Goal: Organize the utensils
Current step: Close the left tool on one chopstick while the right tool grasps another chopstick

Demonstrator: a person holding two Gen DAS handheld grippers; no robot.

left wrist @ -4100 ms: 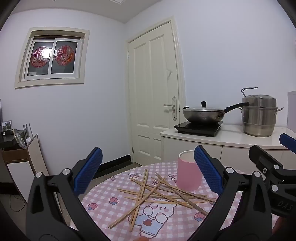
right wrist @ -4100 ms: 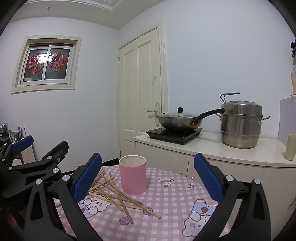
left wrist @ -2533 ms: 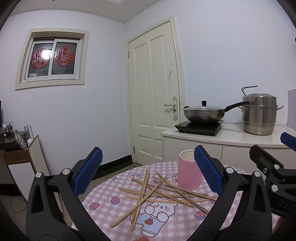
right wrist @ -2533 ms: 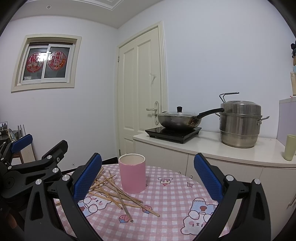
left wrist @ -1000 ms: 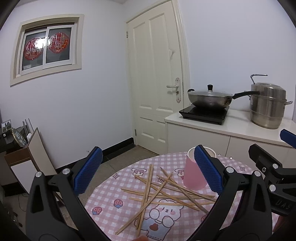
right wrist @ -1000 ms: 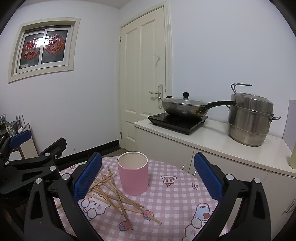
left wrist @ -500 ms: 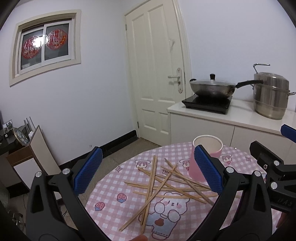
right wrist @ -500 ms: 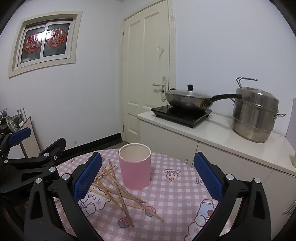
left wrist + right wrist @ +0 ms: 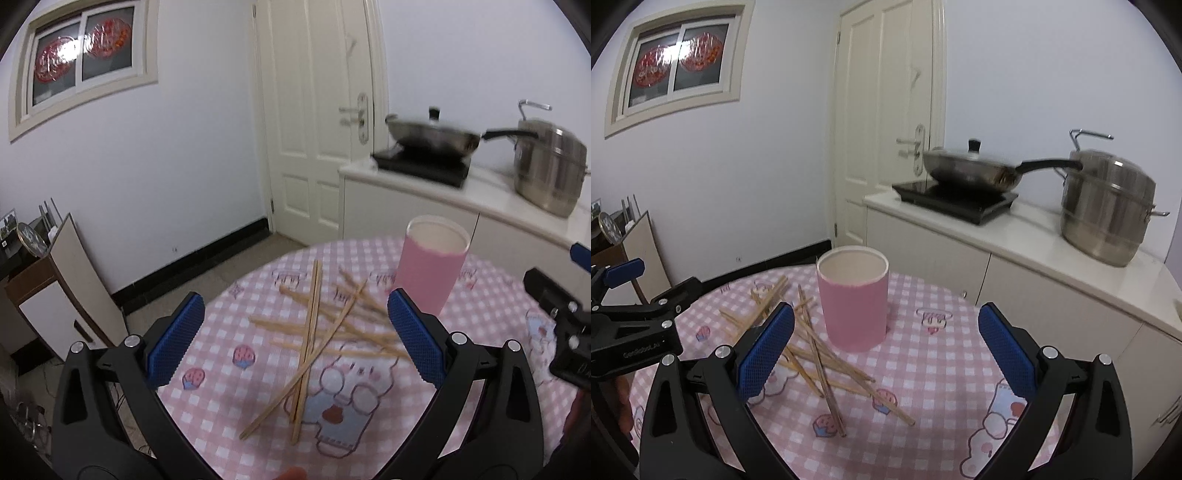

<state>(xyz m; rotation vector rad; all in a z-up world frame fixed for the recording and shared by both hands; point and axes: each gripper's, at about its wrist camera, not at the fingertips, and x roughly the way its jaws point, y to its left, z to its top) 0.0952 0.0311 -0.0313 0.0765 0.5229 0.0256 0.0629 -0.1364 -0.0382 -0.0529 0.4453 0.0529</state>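
Note:
Several wooden chopsticks lie crossed in a loose heap on a round table with a pink checked cloth. An empty pink cup stands upright just right of the heap. My left gripper hovers open above the heap, holding nothing. In the right wrist view the chopsticks lie left of the pink cup. My right gripper is open and empty, in front of the cup. The left gripper's body shows at the left edge.
Behind the table a white counter carries a black hob with a lidded wok and a steel steamer pot. A white door is at the back. A brown and white cabinet stands on the floor at left.
Both grippers have moved forward and tilted down over the table, so the chopsticks and cup look larger and nearer. Both stay open and empty. Nothing on the table has moved.

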